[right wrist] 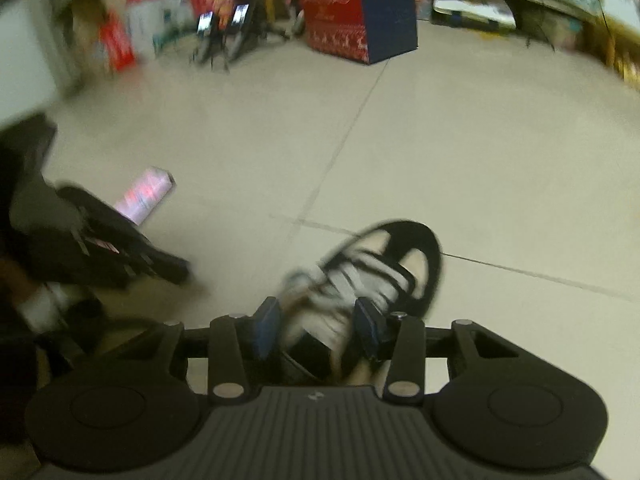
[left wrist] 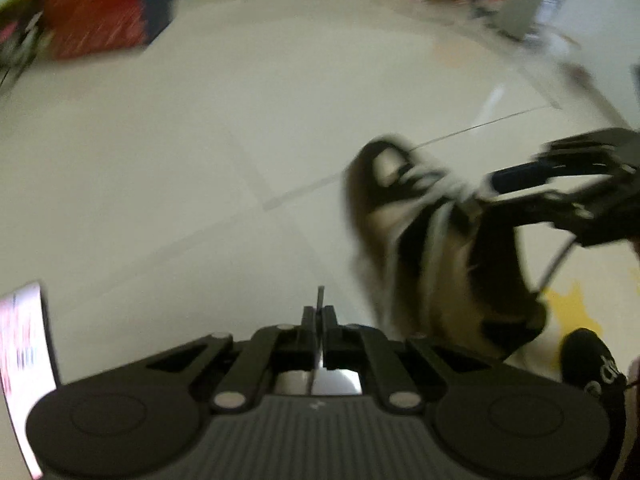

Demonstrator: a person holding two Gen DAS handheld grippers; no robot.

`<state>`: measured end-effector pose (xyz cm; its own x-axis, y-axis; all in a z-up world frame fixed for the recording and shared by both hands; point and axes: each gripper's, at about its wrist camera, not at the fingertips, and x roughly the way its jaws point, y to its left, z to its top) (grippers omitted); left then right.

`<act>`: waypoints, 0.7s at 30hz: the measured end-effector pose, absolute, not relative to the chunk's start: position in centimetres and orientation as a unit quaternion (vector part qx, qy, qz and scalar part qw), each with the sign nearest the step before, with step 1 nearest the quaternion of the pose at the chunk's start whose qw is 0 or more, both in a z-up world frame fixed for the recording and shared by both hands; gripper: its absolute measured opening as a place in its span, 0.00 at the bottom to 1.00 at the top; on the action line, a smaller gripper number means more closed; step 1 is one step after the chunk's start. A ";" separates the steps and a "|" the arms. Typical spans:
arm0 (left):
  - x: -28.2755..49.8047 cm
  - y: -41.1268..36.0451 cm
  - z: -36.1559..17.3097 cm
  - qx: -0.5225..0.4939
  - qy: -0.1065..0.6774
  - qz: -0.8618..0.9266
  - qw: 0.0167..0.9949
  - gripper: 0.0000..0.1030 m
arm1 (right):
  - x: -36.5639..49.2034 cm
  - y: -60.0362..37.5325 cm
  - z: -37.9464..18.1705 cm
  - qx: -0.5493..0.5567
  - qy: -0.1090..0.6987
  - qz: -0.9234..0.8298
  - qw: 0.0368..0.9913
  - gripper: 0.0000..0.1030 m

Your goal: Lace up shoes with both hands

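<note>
Black-and-white sneaker (right wrist: 372,276) lay on the tiled floor (right wrist: 480,160). Left gripper (left wrist: 319,316) was shut, lace grip unclear; right gripper (right wrist: 316,324) straddled white laces (right wrist: 352,276), half open. Best pull evenly.

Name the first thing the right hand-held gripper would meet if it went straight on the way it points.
Probably the black-and-white shoe: the right hand-held gripper already has its laced top between its fingers, though blur hides any contact.

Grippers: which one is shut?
The left gripper: its fingers meet, pinching a thin strip, away from the shoe. The right gripper stands apart, straddling the shoe's laces.
</note>
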<state>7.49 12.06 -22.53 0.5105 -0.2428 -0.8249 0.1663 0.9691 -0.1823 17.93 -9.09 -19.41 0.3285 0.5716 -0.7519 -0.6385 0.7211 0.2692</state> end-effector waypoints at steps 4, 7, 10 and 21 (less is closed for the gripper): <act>9.6 10.3 -20.8 -0.025 0.433 -0.161 0.887 0.03 | 20.0 -10.0 -19.5 0.068 0.466 0.389 0.792 0.26; 11.7 8.5 -20.9 -0.026 0.415 -0.183 0.891 0.03 | 21.6 -10.9 -19.6 0.119 0.470 0.384 0.785 0.23; 12.1 7.6 -20.3 -0.022 0.401 -0.197 0.894 0.03 | 22.6 -12.0 -19.3 0.161 0.472 0.379 0.779 0.23; 12.0 5.8 -19.9 0.000 0.379 -0.238 0.894 0.03 | 23.0 -13.3 -21.0 0.284 0.510 0.378 0.719 0.19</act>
<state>11.97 5.85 -19.94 0.5993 -0.4263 -0.6775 0.4266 0.8863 -0.1803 22.97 -13.32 -21.00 0.1940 0.8321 -0.5196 -0.2532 0.5541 0.7930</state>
